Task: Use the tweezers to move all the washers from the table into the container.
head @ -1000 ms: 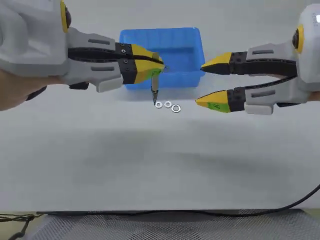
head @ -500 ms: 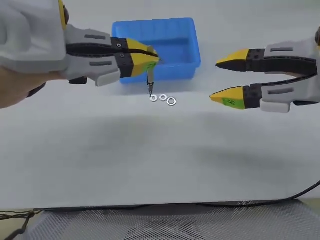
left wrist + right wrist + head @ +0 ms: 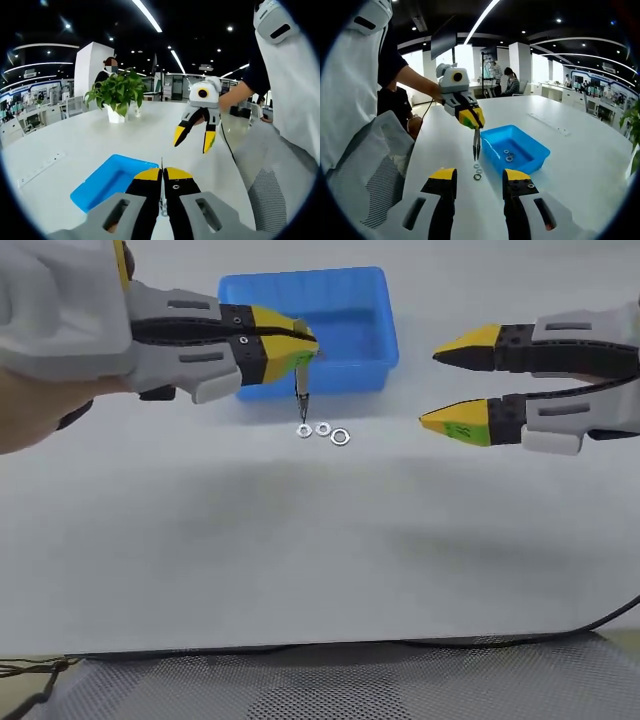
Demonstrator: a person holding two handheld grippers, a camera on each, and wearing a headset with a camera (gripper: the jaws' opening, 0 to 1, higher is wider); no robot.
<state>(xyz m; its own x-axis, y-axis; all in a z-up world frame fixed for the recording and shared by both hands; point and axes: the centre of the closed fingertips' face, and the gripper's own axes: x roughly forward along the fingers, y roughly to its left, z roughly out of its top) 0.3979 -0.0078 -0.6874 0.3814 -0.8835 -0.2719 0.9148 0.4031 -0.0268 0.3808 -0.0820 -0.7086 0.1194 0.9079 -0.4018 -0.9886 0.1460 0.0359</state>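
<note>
My left gripper [image 3: 305, 348] is shut on thin metal tweezers [image 3: 301, 398], which hang tip-down in front of the blue container [image 3: 372, 302]. The tweezer tips stand just above the leftmost of three small silver washers [image 3: 322, 431] lying in a row on the white table. My right gripper [image 3: 432, 388] is open and holds nothing, to the right of the washers. In the right gripper view the tweezers [image 3: 476, 142] point down at the washers [image 3: 478, 171], and a few more washers [image 3: 508, 155] lie inside the container [image 3: 537, 154]. The left gripper view has the container [image 3: 85, 192] at lower left.
The white table [image 3: 320, 550] stretches wide in front of the washers. A black cable [image 3: 330, 645] runs along its near edge, and a mesh chair [image 3: 330, 690] sits below it. A potted plant [image 3: 116, 95] stands far off on the table.
My right gripper has drawn away to the right of the container. The head camera has shifted, so the whole scene sits higher. The left gripper and tweezers stay over the leftmost washer.
</note>
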